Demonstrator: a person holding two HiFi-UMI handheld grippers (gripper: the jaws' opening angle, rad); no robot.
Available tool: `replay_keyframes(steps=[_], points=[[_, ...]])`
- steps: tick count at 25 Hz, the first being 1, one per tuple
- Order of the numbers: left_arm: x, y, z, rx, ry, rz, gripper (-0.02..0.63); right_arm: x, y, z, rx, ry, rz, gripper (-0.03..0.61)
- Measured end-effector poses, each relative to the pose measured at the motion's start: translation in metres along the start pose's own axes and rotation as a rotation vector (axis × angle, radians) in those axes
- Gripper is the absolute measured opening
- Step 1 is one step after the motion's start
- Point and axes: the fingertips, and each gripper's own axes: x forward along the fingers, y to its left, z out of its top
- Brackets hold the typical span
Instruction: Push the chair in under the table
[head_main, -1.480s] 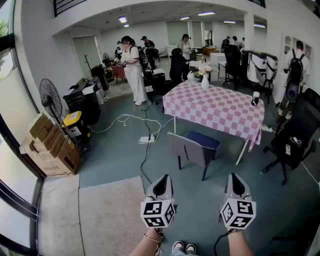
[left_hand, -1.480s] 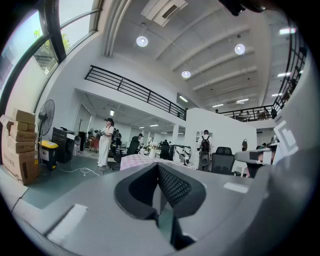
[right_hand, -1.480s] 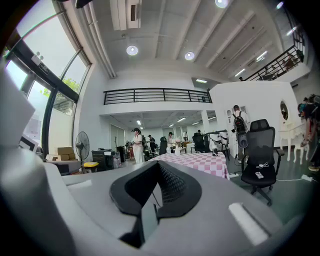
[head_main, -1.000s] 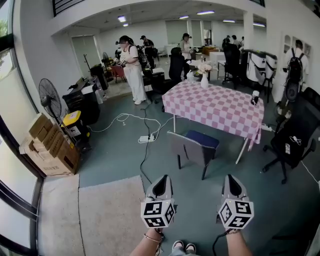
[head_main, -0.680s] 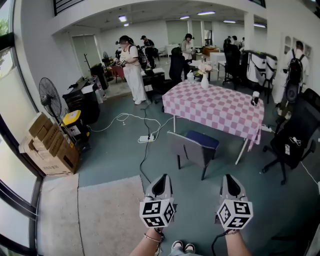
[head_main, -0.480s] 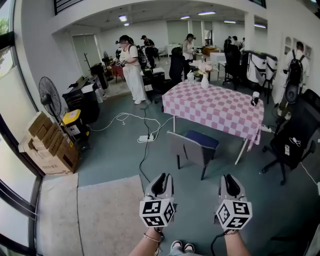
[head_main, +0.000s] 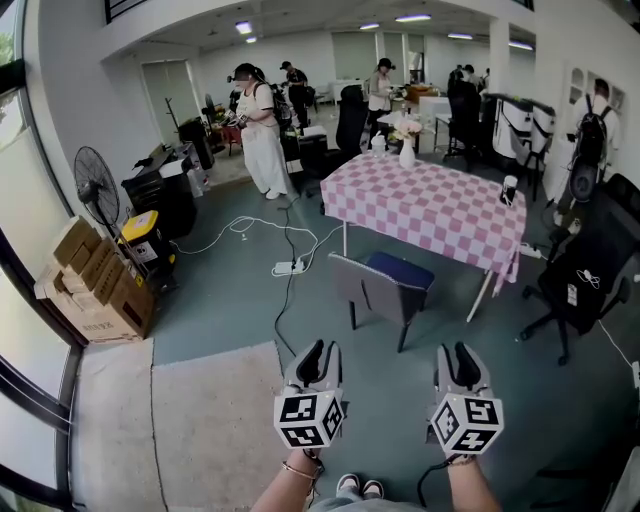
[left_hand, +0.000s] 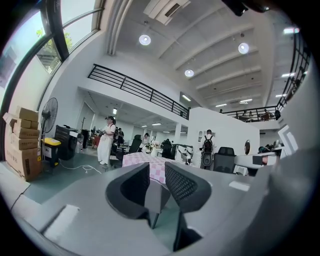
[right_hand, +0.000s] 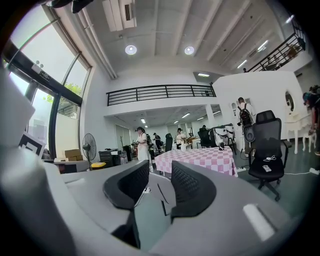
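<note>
The table (head_main: 440, 210) is draped in checked cloth; the chair (head_main: 375, 292) is seen with a matt grey back; the boxes (head_main: 95, 288) are made of cardboard.

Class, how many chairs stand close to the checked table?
2: a grey chair with a blue seat at the table's near side; a black office chair off its right end. Others farther back may be hidden.

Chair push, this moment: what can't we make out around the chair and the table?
- Head view: the chair hides its own far legs behind its backrest and seat.
- Head view: the far legs of the table are covered by the checked cloth.
- Head view: the small dark item near the table's right edge is too small to identify.
</note>
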Motion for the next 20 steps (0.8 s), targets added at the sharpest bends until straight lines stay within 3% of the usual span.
replay_keyframes(steps=[10, 20], points=[[0.015, 0.009, -0.006, 0.001, 0.009, 0.045, 0.083, 0.017, -0.029, -0.011, 0.020, 0.024, -0.016, 0.121], [0.087, 0.047, -0.002, 0.003, 0.011, 0.030, 0.072, 0.094, -0.026, -0.014, 0.023, 0.037, -0.028, 0.121]])
